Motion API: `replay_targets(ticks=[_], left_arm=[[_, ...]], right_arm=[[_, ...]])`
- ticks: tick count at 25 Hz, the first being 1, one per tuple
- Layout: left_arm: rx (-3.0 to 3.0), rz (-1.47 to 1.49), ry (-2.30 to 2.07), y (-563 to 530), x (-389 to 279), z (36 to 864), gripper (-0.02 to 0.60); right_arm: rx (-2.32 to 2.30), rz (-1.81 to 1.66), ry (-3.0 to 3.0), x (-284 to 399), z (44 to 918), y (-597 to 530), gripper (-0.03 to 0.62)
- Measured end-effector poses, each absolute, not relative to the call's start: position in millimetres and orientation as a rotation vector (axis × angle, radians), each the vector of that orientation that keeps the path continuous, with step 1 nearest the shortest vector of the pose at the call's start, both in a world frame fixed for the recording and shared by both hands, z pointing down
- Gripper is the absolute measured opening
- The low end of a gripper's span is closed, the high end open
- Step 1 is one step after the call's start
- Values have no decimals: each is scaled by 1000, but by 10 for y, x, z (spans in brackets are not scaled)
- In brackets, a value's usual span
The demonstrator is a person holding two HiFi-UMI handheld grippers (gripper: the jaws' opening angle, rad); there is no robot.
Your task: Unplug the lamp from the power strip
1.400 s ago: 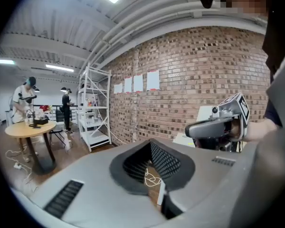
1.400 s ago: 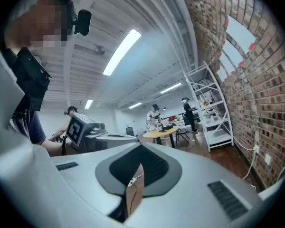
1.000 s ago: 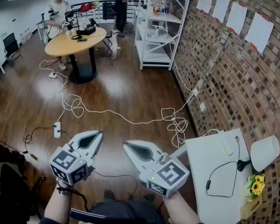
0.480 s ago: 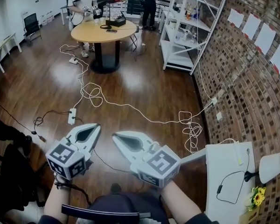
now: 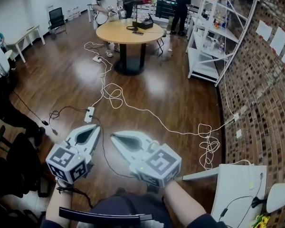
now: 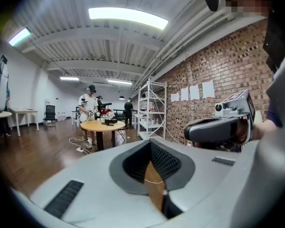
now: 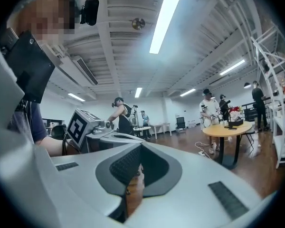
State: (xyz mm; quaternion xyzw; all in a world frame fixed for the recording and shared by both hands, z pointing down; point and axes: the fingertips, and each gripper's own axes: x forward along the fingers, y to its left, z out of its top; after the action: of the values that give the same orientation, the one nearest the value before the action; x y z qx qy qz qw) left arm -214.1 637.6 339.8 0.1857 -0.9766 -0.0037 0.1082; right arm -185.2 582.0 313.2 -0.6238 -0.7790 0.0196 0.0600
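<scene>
The left gripper (image 5: 96, 127) and the right gripper (image 5: 114, 136) were each a pale grey shell. Each had two broad, tapering fingers (image 6: 85, 184) enclosing a teardrop-shaped opening lined with dark ribbed pads (image 6: 165, 161), and a dark slotted strip was set into each finger. Each unit carried at its rear a cube (image 5: 69, 163) bearing black-and-white square markers, and a thin black cable (image 5: 80, 197) ran from the left unit. The person wore a dark short-sleeved top (image 5: 118, 213).

Floor (image 5: 61, 80) ahead mostly open; white cable (image 5: 115, 90) loops and power strip (image 5: 89, 114) lie across it. Round table (image 5: 129, 32) stands beyond, shelving (image 5: 206, 56) along brick wall (image 5: 261, 94) right, white surface (image 5: 237, 184) at near right.
</scene>
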Motion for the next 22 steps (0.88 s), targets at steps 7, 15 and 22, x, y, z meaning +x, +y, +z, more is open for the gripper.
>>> replay_targets(ticks=[7, 15, 22], left_arm=[[311, 1, -2917, 6076, -2320, 3324, 20], [34, 16, -2923, 5842, -2322, 3272, 20], [-52, 83, -2906, 5894, -2245, 3214, 20]], right_arm=[[-2107, 59, -2185, -1983, 3113, 5535, -2], [-2297, 122, -1992, -2151, 3056, 5245, -2], [-2346, 129, -1919, -2108, 3039, 5315, -2]])
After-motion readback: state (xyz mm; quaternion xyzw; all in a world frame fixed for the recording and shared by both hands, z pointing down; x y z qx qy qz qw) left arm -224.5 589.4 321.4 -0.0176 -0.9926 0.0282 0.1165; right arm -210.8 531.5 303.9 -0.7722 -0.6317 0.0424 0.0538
